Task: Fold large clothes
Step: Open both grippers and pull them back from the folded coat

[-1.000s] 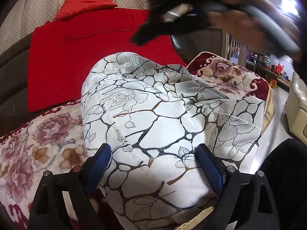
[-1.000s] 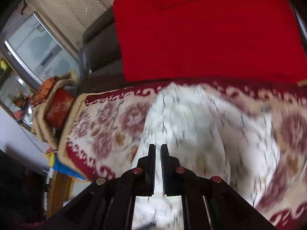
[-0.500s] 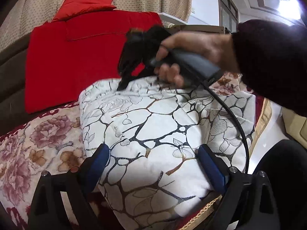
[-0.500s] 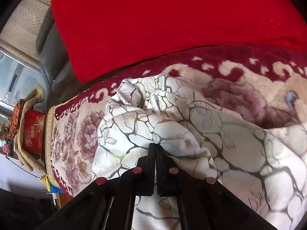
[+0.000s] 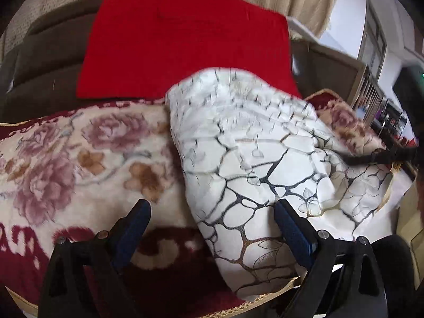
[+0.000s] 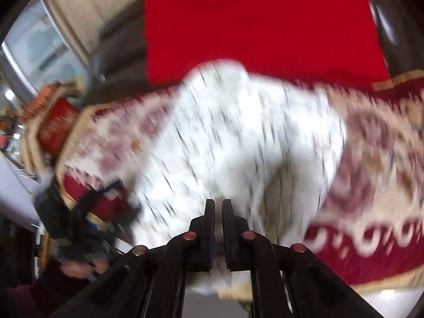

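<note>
We have a sofa [image 5: 50, 61] spread with a flowered plush blanket [image 5: 66, 153], a red cushion [image 5: 185, 47] against its back. On the blanket, toward the front edge of the seat, lies the white quilted garment [image 5: 251, 164] with dark crackle lines, bunched into a thick mound whose lower end hangs over that front edge.

We judge it soft, padded and fairly light, springy enough to puff back up, its face smooth and likely slippery. Best taken at a hem or corner, pinching a full fold.

Our left gripper [image 5: 212, 228] stands wide, released, astride the garment's near edge. Our right gripper [image 6: 217, 212] shows a narrow gap, the jaws opening, nothing clearly between them in the blur.
</note>
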Motion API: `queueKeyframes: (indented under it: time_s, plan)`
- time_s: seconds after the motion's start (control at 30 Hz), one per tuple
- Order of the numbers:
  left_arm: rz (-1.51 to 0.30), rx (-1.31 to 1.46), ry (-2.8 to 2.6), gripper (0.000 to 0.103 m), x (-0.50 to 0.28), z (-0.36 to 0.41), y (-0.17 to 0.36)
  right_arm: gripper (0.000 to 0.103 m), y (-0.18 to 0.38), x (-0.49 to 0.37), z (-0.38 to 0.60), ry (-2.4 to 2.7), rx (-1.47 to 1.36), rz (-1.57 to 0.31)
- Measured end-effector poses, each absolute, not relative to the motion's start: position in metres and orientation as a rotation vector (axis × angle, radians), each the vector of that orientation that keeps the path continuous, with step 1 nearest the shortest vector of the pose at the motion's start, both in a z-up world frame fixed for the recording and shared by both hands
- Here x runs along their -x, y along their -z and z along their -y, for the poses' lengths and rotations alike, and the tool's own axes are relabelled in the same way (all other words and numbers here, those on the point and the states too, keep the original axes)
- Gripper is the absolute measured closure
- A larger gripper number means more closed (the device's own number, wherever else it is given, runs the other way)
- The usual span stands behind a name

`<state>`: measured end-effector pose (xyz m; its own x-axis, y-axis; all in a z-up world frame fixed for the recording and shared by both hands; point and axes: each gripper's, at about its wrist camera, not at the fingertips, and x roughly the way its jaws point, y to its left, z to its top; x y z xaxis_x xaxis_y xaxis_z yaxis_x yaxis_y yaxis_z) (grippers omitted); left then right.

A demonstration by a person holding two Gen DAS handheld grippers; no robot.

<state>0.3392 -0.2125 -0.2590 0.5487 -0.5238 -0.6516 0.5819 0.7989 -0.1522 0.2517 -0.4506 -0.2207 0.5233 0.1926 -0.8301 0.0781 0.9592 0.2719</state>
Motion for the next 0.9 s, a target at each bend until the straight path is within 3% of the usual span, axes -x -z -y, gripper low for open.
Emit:
queueKeyframes:
  time_s: [0.13, 0.27, 0.63, 0.9]
  plan:
    - [-0.739, -0.187, 0.604, 0.006, -0.33, 0.23, 0.263, 0.094, 0.288, -0.251, 0.445, -0.016, -0.233, -1.013]
    - [-0.762, -0.188, 0.52, 0.006, -0.32, 0.229, 0.254, 0.094, 0.274, -0.242, 0.456, -0.016, -0.333, -0.993]
    - [-0.721, -0.298, 0.429, 0.006, -0.295, 0.24, 0.237, 0.094, 0.208, -0.231, 0.472, 0.075, -0.267, -0.887]
    - [-0.739, -0.291, 0.445, 0.006, -0.298, 0.242, 0.239, 0.095, 0.273, -0.278, 0.489, 0.12, -0.433, -0.979]
